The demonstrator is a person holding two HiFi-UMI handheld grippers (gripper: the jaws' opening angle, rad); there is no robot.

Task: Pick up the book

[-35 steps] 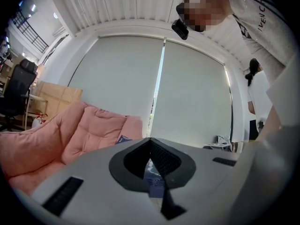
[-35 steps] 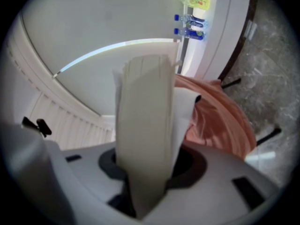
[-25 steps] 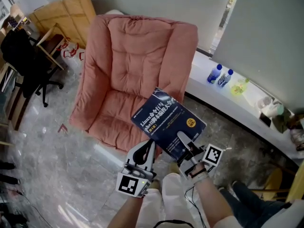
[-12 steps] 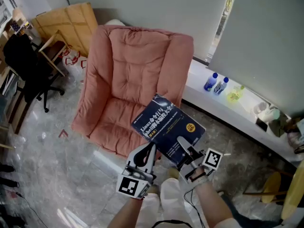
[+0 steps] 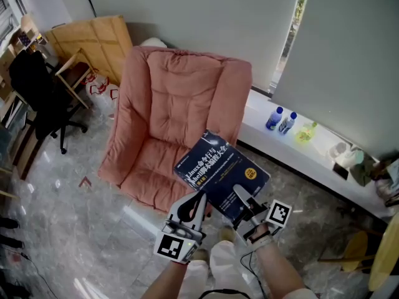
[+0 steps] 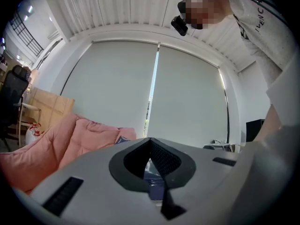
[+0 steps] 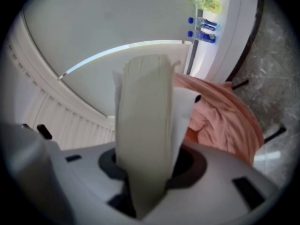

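Jaws of the right gripper are pinching the thick pale page block of the book at its near right edge, standing about half apart with the pages filling the gap. Those of the left gripper are pressing almost together on a thin dark sliver at the book's near left corner, most likely the cover.

The book is hanging in the air between the two grippers, clear of the seat, with its far end reaching out over the front of the pink armchair. I am judging the lift itself to be the step in hand, with the grasp already made. The next move is calling for both hands to travel together and keep the book level, since the thin left pinch could slip or bend the cover.

The book is looking heavy: a thick paperback with a dark blue cover, white lettering and a small yellow badge. It is lying flat, cover up, turned at an angle.

Beyond the armchair, to the right, two water bottles are standing on a white window ledge.
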